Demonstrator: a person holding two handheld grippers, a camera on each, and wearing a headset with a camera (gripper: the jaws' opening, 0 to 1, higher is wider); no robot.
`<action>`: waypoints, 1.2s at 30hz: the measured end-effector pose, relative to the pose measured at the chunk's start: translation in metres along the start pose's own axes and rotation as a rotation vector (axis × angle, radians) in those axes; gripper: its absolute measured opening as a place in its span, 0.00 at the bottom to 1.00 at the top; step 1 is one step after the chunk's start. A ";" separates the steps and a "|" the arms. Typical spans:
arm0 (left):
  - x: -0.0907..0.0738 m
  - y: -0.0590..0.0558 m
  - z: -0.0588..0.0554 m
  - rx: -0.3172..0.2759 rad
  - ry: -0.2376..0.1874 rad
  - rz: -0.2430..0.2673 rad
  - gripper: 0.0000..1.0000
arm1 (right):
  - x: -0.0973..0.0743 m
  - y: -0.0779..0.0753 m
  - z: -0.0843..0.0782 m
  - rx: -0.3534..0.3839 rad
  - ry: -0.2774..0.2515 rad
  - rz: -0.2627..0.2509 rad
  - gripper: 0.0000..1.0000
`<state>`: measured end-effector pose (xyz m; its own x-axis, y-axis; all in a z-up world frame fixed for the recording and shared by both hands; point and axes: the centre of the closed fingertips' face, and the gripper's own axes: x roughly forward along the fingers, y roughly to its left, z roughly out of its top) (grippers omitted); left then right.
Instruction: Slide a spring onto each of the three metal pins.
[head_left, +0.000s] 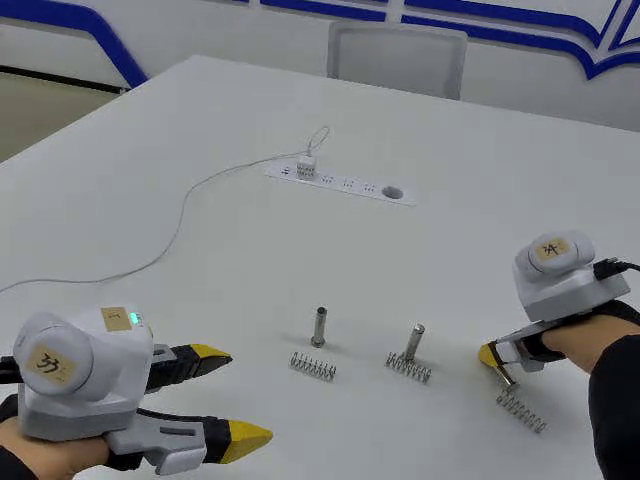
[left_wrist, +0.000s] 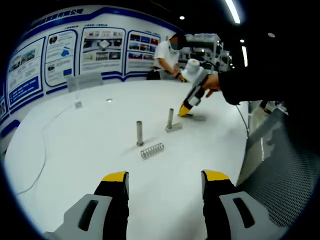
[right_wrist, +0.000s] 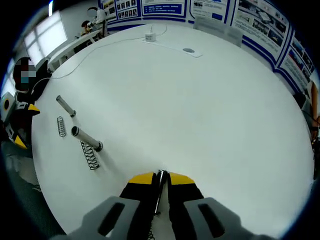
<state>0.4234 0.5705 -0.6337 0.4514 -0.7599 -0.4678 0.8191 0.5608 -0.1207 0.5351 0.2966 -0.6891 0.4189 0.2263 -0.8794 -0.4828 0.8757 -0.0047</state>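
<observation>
The right gripper (head_left: 490, 356) clenches the third pin (right_wrist: 160, 182) just beside its spring (head_left: 521, 410), likely to thread it on, while the left gripper (head_left: 232, 394), jaws apart and empty, hovers well left of that spring.

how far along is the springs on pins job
Nothing done yet: left pin and middle pin stand bare, left spring and middle spring lying beside them. In hand: right tongs shut on third pin, third spring on the table; left tongs open. All three left.
</observation>
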 end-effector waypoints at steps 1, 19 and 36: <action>0.000 0.000 0.000 0.000 -0.001 0.000 0.60 | 0.000 0.000 0.000 0.003 0.002 0.003 0.11; -0.001 0.000 0.003 0.016 -0.002 0.008 0.59 | -0.010 0.001 0.001 0.010 -0.042 -0.033 0.09; -0.002 -0.003 0.009 0.054 -0.003 -0.001 0.58 | -0.051 0.010 0.000 0.027 -0.152 -0.046 0.08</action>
<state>0.4229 0.5677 -0.6247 0.4511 -0.7616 -0.4653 0.8377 0.5412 -0.0737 0.5093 0.2938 -0.6443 0.5527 0.2463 -0.7961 -0.4407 0.8972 -0.0284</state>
